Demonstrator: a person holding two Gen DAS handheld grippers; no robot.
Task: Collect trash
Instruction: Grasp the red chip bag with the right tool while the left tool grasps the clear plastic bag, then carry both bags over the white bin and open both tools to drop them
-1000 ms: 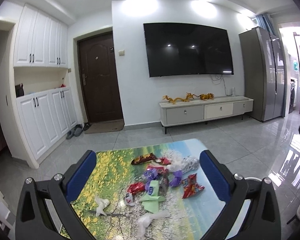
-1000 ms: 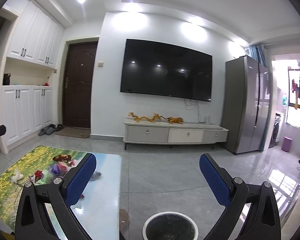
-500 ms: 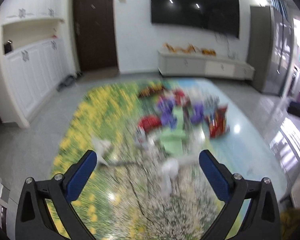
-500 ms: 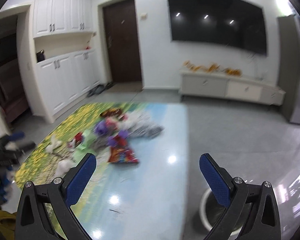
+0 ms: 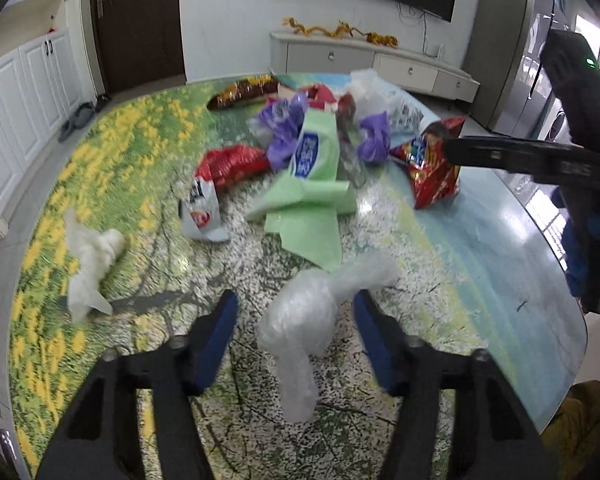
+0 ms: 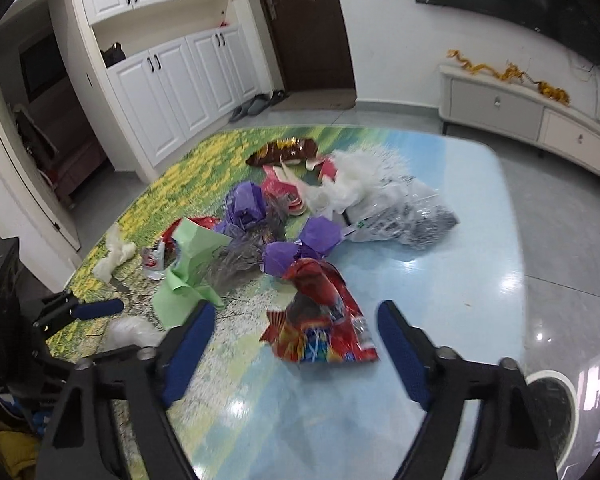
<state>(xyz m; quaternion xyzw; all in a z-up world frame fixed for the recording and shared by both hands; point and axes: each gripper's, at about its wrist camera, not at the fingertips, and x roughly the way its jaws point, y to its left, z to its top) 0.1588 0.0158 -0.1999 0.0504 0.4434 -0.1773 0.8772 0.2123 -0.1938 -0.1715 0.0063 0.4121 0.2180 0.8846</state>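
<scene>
Trash lies in a heap on the picture-printed table (image 5: 480, 264). My left gripper (image 5: 296, 312) is open, its blue fingers either side of a crumpled clear plastic wrap (image 5: 304, 320), not closed on it. My right gripper (image 6: 292, 320) is open around a red snack bag (image 6: 320, 320), which also shows in the left wrist view (image 5: 432, 168). Beyond lie a green wipes pack (image 5: 312, 168), purple wrappers (image 6: 244, 204), a white tissue (image 5: 92, 256) and a clear bag (image 6: 396, 216).
A round bin (image 6: 552, 404) stands on the floor at the table's right edge. The right gripper's body (image 5: 572, 152) crosses the right of the left wrist view. A TV cabinet (image 6: 520, 108) and white cupboards (image 6: 172, 80) stand beyond.
Both grippers dropped from looking across the room down to the table. The left now brackets the clear plastic wrap, the right the red snack bag. Both stay open.
</scene>
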